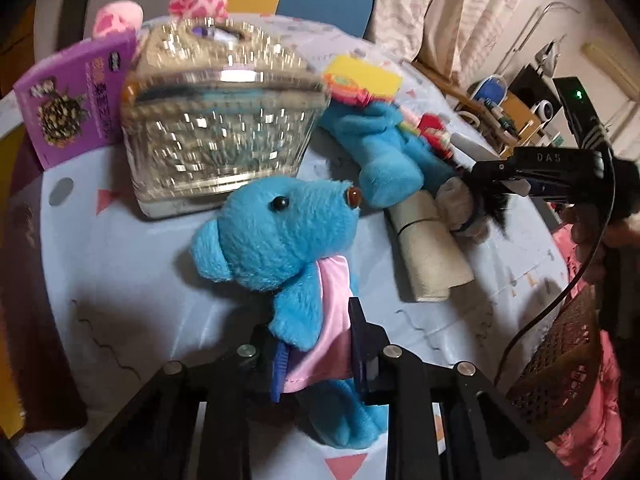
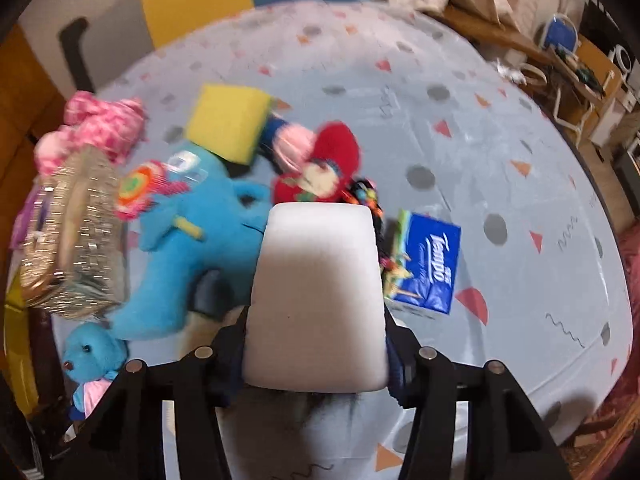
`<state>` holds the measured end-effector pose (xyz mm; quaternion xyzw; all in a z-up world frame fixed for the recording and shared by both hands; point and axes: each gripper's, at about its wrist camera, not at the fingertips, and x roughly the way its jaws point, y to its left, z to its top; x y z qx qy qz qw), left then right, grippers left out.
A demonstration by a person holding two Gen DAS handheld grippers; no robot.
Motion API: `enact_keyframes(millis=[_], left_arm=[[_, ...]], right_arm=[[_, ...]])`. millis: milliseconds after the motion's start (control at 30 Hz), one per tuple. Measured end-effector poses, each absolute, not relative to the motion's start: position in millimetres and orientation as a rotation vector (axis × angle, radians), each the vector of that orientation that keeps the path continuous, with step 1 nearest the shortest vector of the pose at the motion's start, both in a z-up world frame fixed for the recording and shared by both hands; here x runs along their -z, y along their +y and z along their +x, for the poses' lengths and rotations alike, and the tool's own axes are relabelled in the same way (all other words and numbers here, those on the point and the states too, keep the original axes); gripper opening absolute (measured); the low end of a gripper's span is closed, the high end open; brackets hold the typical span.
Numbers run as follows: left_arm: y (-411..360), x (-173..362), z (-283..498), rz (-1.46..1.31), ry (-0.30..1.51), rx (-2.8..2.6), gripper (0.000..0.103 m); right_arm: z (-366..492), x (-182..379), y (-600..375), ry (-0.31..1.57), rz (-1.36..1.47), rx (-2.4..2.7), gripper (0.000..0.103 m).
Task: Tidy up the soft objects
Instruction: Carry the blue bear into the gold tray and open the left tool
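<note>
Now the left tongs (image 1: 316, 344) clamp the small blue bear (image 1: 280, 236) by its pink-clad body, upright just before the glittery basket (image 1: 216, 136). Meanwhile the right tongs (image 2: 316, 344) grip a white foam block (image 2: 316, 292) over the crowded middle of the desk (image 2: 480, 160), beside the big blue plush (image 2: 188, 248) and tissue pack (image 2: 428, 264). Open cloth spreads rightward to the round edge.
</note>
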<state>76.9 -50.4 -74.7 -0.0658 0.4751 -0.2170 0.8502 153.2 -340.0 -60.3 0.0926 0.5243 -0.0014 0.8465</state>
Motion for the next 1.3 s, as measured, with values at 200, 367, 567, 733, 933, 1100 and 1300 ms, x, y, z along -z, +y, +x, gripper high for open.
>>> enact_keyframes(millis=[200,367,567,733,933,1100,1300], left_arm=[[-19,40,61,-0.242,0.913,0.462,0.026],[37,1,47,-0.300,0.812,0.374,0.026],[119,-10,57,-0.358,0.779,0.160,0.027],[169,15,90,-0.403,0.857,0.042,0.027],[190,44,135,-0.422,0.930,-0.025,0.027],[190,60,175,-0.405,0.971,-0.035,0.033],[195,67,187,-0.411,0.967,-0.073,0.062]], right_arm=[[113,22,-307,0.927,0.200,-0.165,0.056],[81,28,-248,0.947,0.153,-0.388,0.056],[61,66,-181,1.048,0.045,-0.524,0.056],[57,93,-153,1.099,-0.044,-0.520,0.056],[57,106,-151,1.101,-0.072,-0.508,0.056],[53,109,-144,1.088,-0.098,-0.509,0.056],[50,112,-139,1.061,-0.109,-0.502,0.057]])
